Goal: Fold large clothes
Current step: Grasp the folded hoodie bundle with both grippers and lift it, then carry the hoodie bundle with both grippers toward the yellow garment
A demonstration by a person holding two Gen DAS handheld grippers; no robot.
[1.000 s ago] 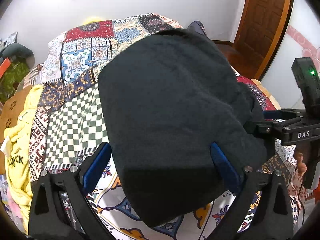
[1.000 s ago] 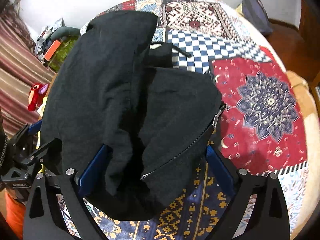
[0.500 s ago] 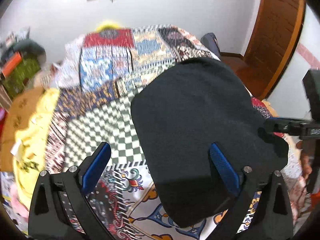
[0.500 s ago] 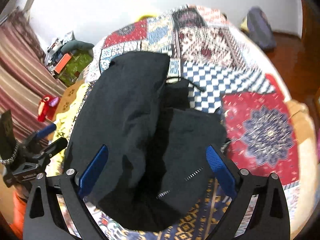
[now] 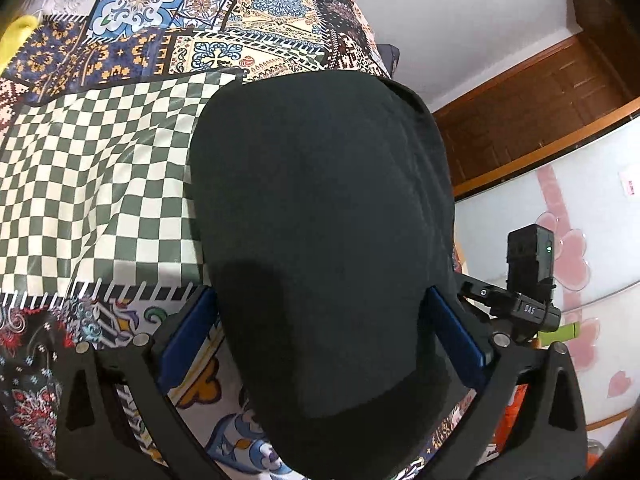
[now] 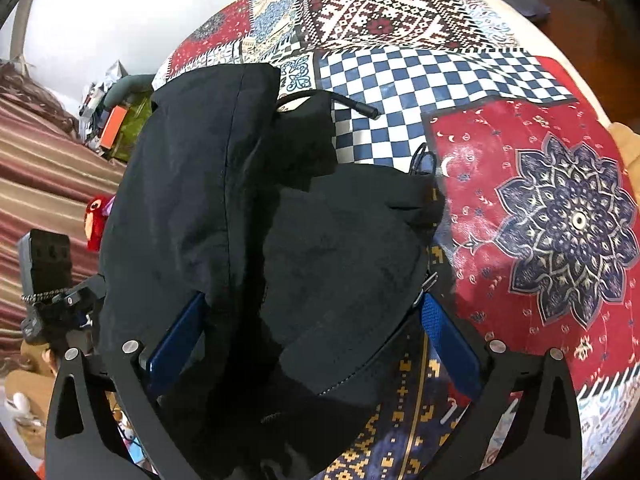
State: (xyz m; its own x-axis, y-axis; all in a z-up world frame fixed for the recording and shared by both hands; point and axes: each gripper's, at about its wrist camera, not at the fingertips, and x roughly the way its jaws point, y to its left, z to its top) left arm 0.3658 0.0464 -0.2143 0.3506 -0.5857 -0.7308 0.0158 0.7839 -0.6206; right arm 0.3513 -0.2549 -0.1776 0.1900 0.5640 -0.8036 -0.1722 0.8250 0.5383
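Note:
A large black hooded jacket (image 5: 320,216) lies folded on the patchwork bedspread (image 5: 96,184). In the right wrist view the jacket (image 6: 240,220) shows a drawstring (image 6: 352,104) and a zipper edge. My left gripper (image 5: 320,332) is open with the jacket's near edge lying between its blue pads (image 5: 188,340). My right gripper (image 6: 312,332) is open too, with dark cloth lying between its pads (image 6: 448,344). Each gripper shows at the edge of the other's view, the right one (image 5: 528,304) and the left one (image 6: 52,292).
A yellow garment (image 5: 16,36) lies at the bed's far left. A wooden door (image 5: 532,108) stands on the right. Boxes and clutter (image 6: 116,128) and a red toy (image 6: 96,216) sit by the striped curtain beyond the bed.
Both grippers have tilted down and moved in close over the jacket after lifting away half a second ago. The jacket's right half now lies flatter and more gathered.

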